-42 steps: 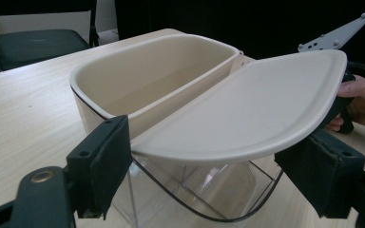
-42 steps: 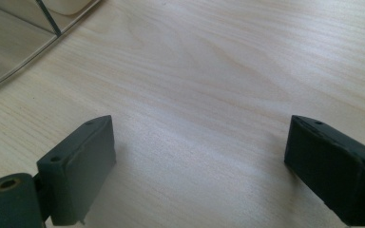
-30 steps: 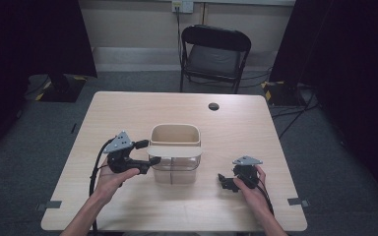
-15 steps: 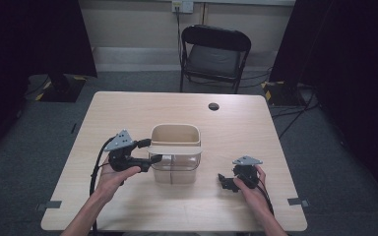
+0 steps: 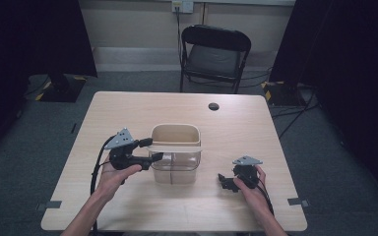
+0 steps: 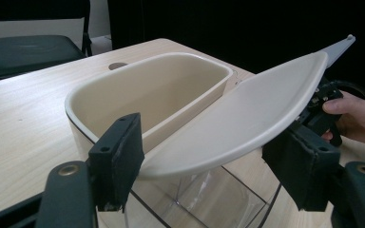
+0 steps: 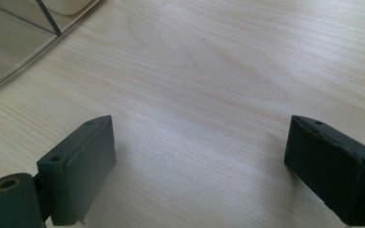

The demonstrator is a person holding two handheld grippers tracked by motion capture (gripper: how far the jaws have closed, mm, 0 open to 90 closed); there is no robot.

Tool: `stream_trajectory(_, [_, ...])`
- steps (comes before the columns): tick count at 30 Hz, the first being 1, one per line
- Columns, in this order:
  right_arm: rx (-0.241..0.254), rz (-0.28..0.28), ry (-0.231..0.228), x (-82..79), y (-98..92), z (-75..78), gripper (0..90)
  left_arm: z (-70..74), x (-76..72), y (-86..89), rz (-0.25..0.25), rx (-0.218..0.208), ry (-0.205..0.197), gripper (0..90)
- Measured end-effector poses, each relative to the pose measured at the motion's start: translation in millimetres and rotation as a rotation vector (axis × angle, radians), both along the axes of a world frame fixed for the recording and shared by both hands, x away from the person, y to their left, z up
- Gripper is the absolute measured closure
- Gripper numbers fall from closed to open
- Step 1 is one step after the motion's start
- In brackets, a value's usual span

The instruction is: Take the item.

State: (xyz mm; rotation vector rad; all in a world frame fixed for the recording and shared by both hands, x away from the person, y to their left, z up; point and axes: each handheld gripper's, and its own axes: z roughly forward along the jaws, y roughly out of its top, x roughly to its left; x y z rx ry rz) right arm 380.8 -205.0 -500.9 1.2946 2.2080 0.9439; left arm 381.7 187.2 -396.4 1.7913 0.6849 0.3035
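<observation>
Since a second ago the left gripper [image 5: 153, 150] has been closing its half-open fingers around the lid [image 6: 237, 123] on the bin [image 5: 174, 152] mid-worktop, not yet clamped; next, grip, while right gripper [image 5: 225, 181] rests open.

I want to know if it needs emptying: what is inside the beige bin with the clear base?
The open half of the beige plastic bin shows only bare beige walls. The tilted beige lid flap covers the other half, so that part stays hidden.
</observation>
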Motion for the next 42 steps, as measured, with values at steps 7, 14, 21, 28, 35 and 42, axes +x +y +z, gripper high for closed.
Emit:
stream_trajectory(7, [0.0, 0.0, 0.0, 0.0, 0.0, 0.0, 9.3, 0.4, 0.8, 0.3, -0.002, 0.008, -0.004, 30.6])
stream_trajectory(14, [0.0, 0.0, 0.0, 0.0, 0.0, 0.0, 9.3, 2.3, 1.8, -0.1, -0.006, 0.02, -0.004, 31.6])
stream_trajectory(21, [0.0, 0.0, 0.0, 0.0, 0.0, 0.0, 9.3, 4.1, 3.8, -1.6, -0.004, 0.01, -0.001, 33.6])
stream_trajectory(28, [0.0, 0.0, 0.0, 0.0, 0.0, 0.0, 9.3, 4.9, 6.5, -1.7, -0.017, 0.001, 0.018, 38.4])
stream_trajectory(35, [0.0, 0.0, 0.0, 0.0, 0.0, 0.0, 9.3, 6.4, 8.4, -2.2, -0.023, 0.006, 0.023, 38.5])
stream_trajectory(42, [0.0, 0.0, 0.0, 0.0, 0.0, 0.0, 9.3, 7.1, 9.7, -2.3, -0.019, 0.002, 0.029, 38.9])
